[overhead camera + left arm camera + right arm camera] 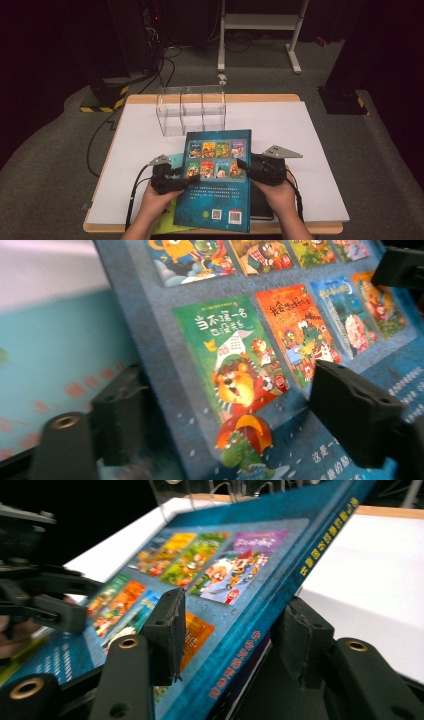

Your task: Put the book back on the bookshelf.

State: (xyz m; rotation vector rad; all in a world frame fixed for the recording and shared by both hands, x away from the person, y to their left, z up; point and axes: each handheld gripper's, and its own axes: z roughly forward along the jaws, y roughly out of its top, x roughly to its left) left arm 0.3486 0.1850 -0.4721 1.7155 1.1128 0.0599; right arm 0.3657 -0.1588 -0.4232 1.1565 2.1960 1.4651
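Observation:
A thick blue picture book lies back cover up at the table's front, its right side raised. My right gripper is shut on its spine edge: in the right gripper view one jaw presses on the cover and the other sits under the spine. My left gripper stands open astride the book's left edge. In the left gripper view one jaw hovers over the cover and the other sits low beside the edge. A hand holds each gripper.
A clear acrylic organiser with three compartments stands behind the book. A teal book, a yellow-green one and a dark one lie under the blue book. The white mat stretches to the right.

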